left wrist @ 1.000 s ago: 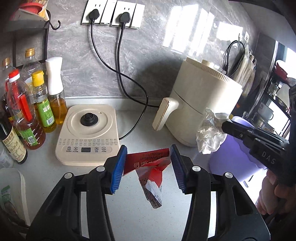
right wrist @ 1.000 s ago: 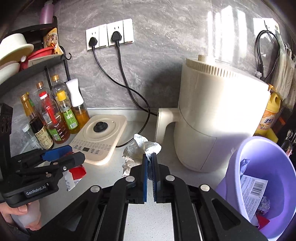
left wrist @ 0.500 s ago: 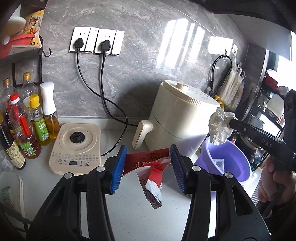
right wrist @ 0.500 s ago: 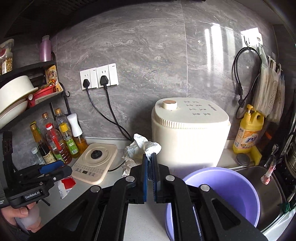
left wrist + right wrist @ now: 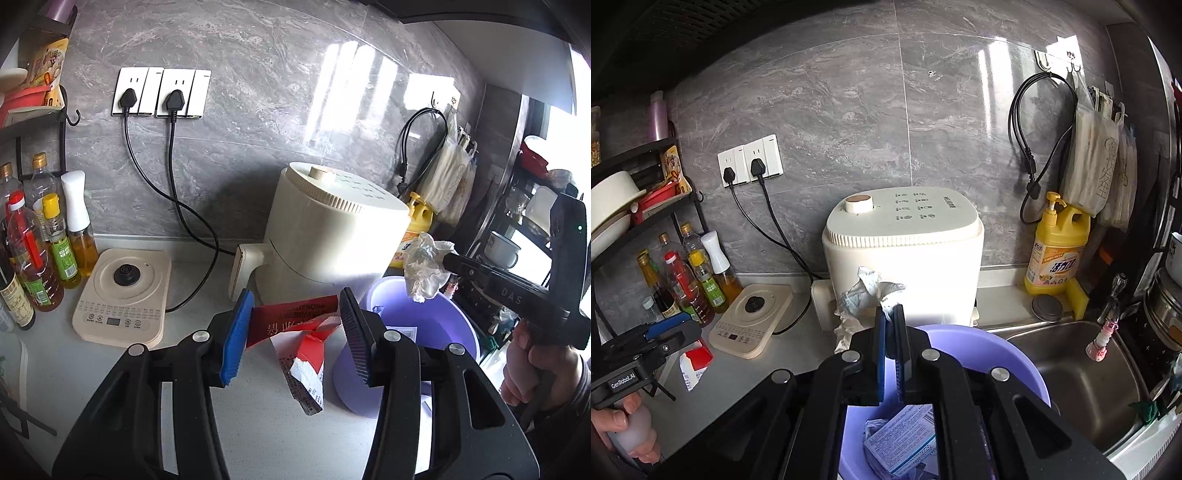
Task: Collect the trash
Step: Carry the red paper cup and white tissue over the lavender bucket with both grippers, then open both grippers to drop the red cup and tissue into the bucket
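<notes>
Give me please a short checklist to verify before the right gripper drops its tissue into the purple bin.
1. Right gripper shut on the crumpled tissue: ok.
2. Tissue above the purple bin opening: ok in the left wrist view.
3. Bin has room: ok, only some packaging at the bottom.
4. Left gripper holds the red wrapper: ok.
5. Left gripper outside the bin, not in the drop path: ok.
6. Bin stable on the counter: cannot tell.

Home kitchen, steel sink (image 5: 1071, 369), oil bottles (image 5: 26, 258), probably air fryer (image 5: 905, 258)
</notes>
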